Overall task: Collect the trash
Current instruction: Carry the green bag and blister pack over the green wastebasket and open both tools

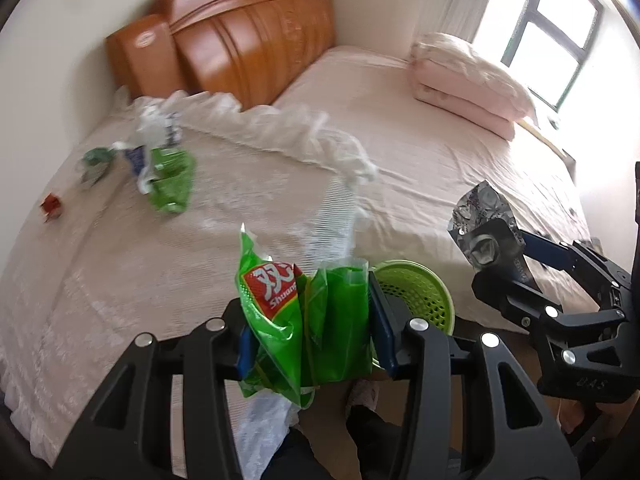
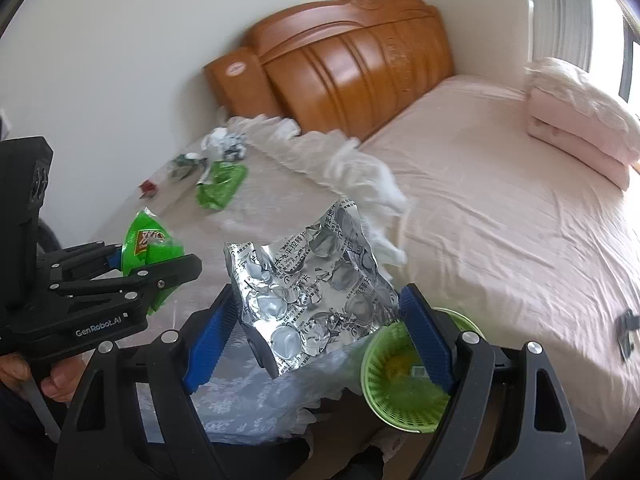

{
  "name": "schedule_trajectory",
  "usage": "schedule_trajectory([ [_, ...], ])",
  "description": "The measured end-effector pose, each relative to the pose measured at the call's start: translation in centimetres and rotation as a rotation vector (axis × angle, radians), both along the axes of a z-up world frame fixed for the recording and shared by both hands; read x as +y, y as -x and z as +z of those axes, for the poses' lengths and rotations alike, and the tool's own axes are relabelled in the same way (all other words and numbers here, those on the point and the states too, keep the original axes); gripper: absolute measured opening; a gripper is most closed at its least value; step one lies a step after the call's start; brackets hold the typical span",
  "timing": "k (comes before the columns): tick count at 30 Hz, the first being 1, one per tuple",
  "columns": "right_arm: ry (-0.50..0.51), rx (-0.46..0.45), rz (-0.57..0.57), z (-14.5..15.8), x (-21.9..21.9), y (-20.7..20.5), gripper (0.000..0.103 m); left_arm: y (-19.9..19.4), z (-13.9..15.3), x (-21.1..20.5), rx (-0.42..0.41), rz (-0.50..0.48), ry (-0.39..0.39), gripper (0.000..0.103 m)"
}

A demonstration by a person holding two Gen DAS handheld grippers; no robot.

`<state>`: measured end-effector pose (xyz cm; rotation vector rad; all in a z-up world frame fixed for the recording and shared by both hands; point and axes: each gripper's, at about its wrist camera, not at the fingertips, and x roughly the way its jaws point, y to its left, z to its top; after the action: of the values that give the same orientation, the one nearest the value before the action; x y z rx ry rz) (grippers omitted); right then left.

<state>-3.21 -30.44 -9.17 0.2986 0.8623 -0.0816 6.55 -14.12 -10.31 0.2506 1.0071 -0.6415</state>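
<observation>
My left gripper point(image 1: 308, 320) is shut on a green snack wrapper point(image 1: 280, 312) with a red label, pinched between its blue pads. A crumpled silver foil blister sheet point(image 2: 316, 292) stands upright in my right gripper point(image 2: 320, 320), which is shut on it. A green mesh basket point(image 2: 384, 408) sits low beside the bed edge, just under the right finger; its rim point(image 1: 424, 300) shows behind my left gripper. More litter lies on the bed's far left: a green wrapper point(image 1: 172, 184), a white and blue crumpled wrapper point(image 1: 154, 132), a green and white scrap point(image 1: 94, 160), a small red scrap point(image 1: 50, 204).
A bed with a pink sheet point(image 2: 500, 208) fills both views, backed by a wooden headboard point(image 2: 344, 64). A white lace cover point(image 1: 280, 128) runs across it. A folded pink quilt point(image 1: 468, 80) lies by the window. A hand point(image 2: 52, 380) holds the left gripper's handle.
</observation>
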Motion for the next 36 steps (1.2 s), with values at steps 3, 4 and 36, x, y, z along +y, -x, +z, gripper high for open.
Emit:
schedule_trajectory([
  [3,0.006,0.009,-0.066,-0.3,-2.1,1.9,0.082,1.1,-0.2,-2.0,0.013,-0.060,0.007,0.045],
  [4,0.008,0.012,-0.085,-0.4,-2.7,2.5,0.082,1.5,-0.3,-2.8,0.018,-0.079,0.009,0.045],
  [36,-0.015,0.057,-0.292,-3.2,-18.0,9.8,0.082,6.0,-11.3,-21.2,0.224,-0.295,-0.126,0.078],
])
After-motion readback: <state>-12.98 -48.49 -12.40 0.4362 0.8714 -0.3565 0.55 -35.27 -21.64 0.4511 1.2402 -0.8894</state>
